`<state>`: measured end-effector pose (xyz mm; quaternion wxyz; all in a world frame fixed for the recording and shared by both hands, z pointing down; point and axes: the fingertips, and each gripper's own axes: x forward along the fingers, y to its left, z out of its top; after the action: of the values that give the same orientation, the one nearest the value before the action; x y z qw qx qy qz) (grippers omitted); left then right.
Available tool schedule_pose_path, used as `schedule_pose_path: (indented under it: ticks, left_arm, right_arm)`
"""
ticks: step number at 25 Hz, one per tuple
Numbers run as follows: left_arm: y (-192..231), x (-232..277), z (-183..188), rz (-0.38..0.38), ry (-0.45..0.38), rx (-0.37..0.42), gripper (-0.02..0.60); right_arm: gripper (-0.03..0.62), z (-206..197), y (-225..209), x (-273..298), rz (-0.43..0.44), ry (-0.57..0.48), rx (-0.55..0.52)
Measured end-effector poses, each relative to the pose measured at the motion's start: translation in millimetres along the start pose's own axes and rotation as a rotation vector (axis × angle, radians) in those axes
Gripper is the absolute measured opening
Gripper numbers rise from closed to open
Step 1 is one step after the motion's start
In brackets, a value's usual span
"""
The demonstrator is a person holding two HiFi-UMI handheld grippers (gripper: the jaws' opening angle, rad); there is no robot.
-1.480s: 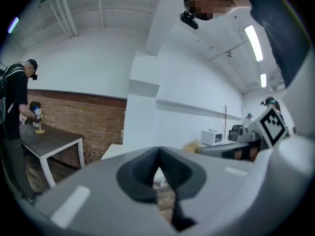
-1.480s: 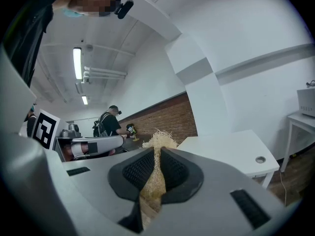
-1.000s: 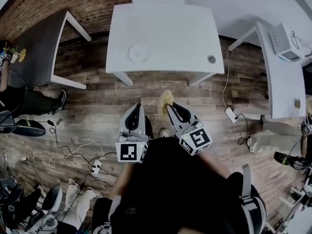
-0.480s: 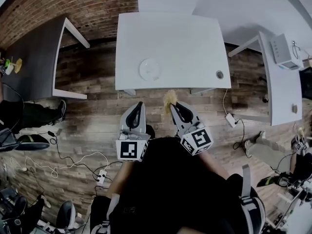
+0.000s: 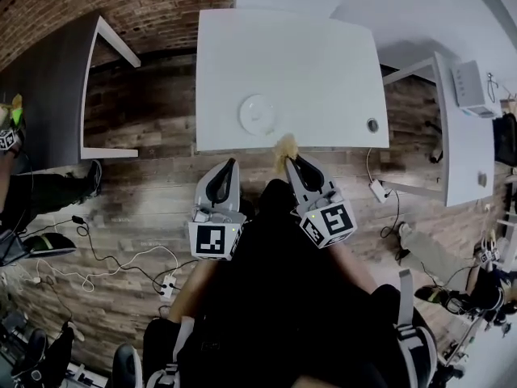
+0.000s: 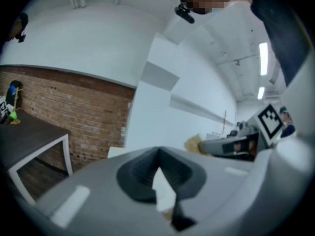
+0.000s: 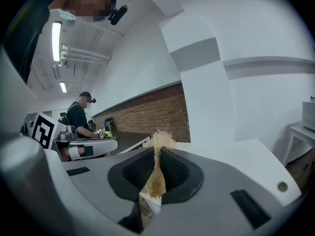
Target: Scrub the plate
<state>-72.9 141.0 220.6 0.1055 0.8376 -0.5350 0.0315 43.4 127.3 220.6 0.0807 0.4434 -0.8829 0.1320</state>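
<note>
Ahead, the white plate [image 5: 257,113] lies on the counter [image 5: 323,63], close to its near edge. The right tool [image 5: 292,162] is clamped on a straw-coloured scrubber [image 5: 283,145], whose tuft pokes past the tips at that edge, just right of the plate and apart from it. The left tool [image 5: 229,166] is closed on nothing, over the wooden floor [image 5: 153,128] short of the counter.

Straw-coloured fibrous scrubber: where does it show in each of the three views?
Head view: the straw-coloured fibrous scrubber sits at the right gripper tip, by the white table near edge.
Left gripper view: centre-right, a tan tuft.
Right gripper view: centre, pinched between the jaws.
Shared landmark: the red brick wall.
</note>
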Motion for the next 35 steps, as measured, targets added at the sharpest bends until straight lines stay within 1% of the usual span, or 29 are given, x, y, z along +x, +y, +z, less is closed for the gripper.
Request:
schedule_pose_path:
  ticks: [2,7,9,15,18,21,30,35]
  left_arm:
    - [2.4,5.1,-6.8,0.001,0.018,-0.021,0.001]
    - [10.1,33.2,-19.7,0.025,0.066,-0.023,0.000]
    - [13.3,45.2,-26.6,0.034,0.078,-0.042,0.000]
    - [22.4,73.5,-57.6,0.070,0.144,-0.080,0.000]
    - [26.7,82.6,-73.1,0.086,0.171,-0.101,0.000]
    - [31.8,93.8,-91.7,0.093,0.197,-0.106,0.000]
    - [33.2,117.8,-122.8,0.098,0.219,-0.119,0.002]
    - [36.1,128.5,-121.6,0.119,0.183,-0.171,0.000]
  right_arm:
    - [0.035,-0.7,-4.5,6.9,-0.002,0.012,0.004]
    - [0.035,-4.5,-30.3,30.0,0.005,0.025,0.023]
    - [0.035,-7.7,-41.5,40.5,0.011,0.042,0.020]
    - [0.035,-30.1,-69.7,68.4,0.030,0.110,0.034]
    - [0.035,-38.8,-79.7,79.3,0.028,0.130,0.044]
    - [0.035,-52.8,-90.9,92.0,0.019,0.143,0.054]
    - [0.035,-108.0,-120.5,117.2,0.016,0.236,0.070]
    - [0.036,-132.3,-133.3,135.0,0.006,0.272,0.068]
